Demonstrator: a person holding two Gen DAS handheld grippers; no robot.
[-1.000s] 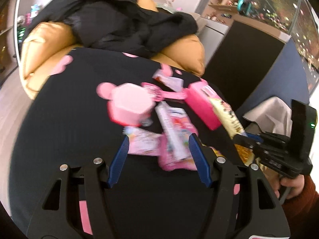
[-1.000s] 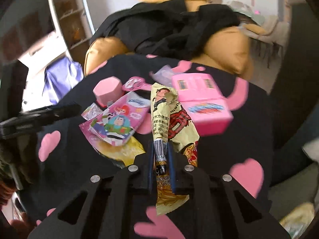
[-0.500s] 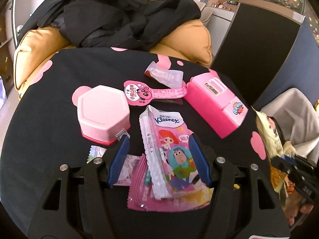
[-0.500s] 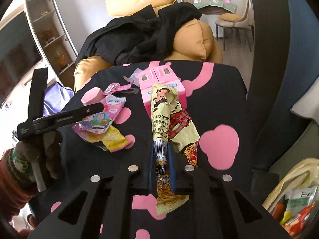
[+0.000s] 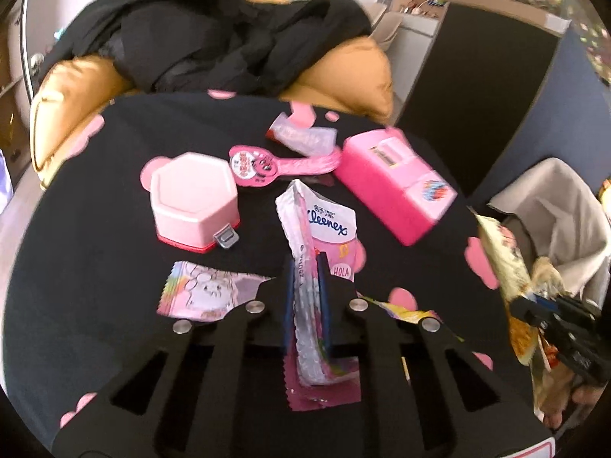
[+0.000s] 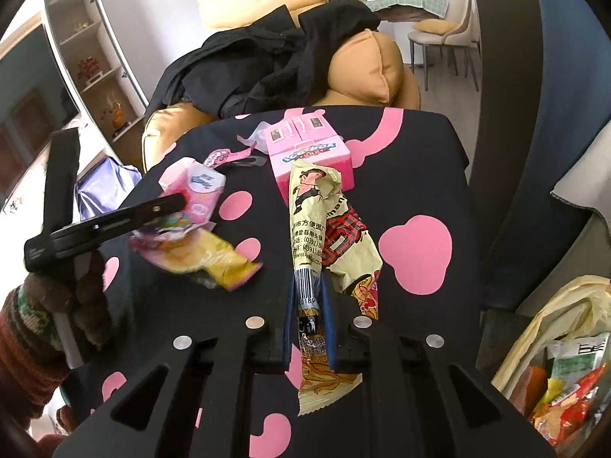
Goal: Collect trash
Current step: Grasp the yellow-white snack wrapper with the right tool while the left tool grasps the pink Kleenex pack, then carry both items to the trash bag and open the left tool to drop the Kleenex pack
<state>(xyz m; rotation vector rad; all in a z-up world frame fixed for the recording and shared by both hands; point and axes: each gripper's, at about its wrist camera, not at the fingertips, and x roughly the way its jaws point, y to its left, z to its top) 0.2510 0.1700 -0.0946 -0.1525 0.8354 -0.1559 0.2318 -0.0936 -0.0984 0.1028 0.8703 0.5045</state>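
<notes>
Both jaws pinch trash over the table (image 6: 439, 160): left gripper (image 5: 305, 271) clamps a pink Kleenex pack (image 5: 324, 225); right gripper (image 6: 308, 290) clamps a crumpled yellow wrapper (image 6: 317, 210) with a cartoon man and barcode.

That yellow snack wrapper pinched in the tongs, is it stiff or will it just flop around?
Probably floppy: the yellow snack wrapper is creased and crumpled, its tail sagging below the right tongs. Likely very light, since it looks empty.

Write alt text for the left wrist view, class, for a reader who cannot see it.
The left gripper is shut on a Kleenex tissue packet above a black, pink-spotted table. Behind lie a hexagonal pink box and a pink toy box.
</notes>
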